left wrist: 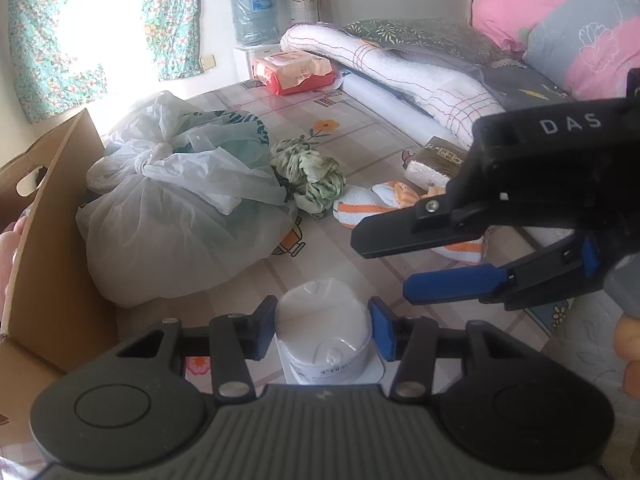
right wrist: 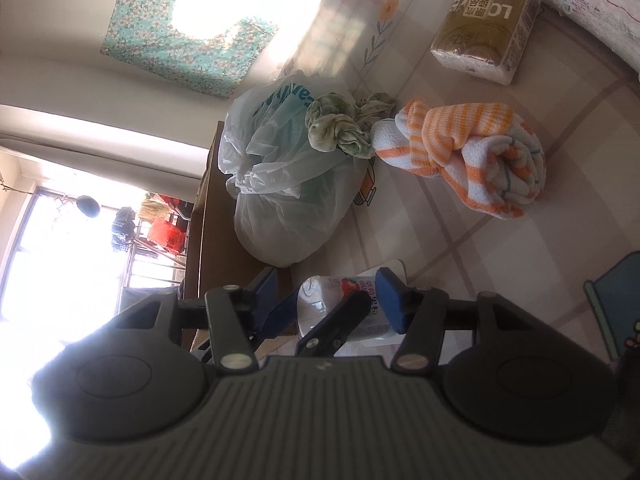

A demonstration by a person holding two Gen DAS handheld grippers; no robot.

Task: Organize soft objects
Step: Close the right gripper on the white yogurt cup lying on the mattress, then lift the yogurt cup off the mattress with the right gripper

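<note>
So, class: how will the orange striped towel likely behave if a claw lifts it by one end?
The orange striped towel looks soft and loosely knotted, so it would probably droop and partly unroll. It seems light, unlikely to slip from a pinch.

Left tool [left wrist: 323,330] on white tub [left wrist: 324,330] — right tool [left wrist: 384,262] nr.

Two wrist cameras, both low over the bed

The left view looks forward and down along its fingers toward the window wall; the right view is rolled sideways, close in. Both share the white cup [left wrist: 324,332], plastic bag [left wrist: 176,216] and striped towel [right wrist: 476,156].
</note>
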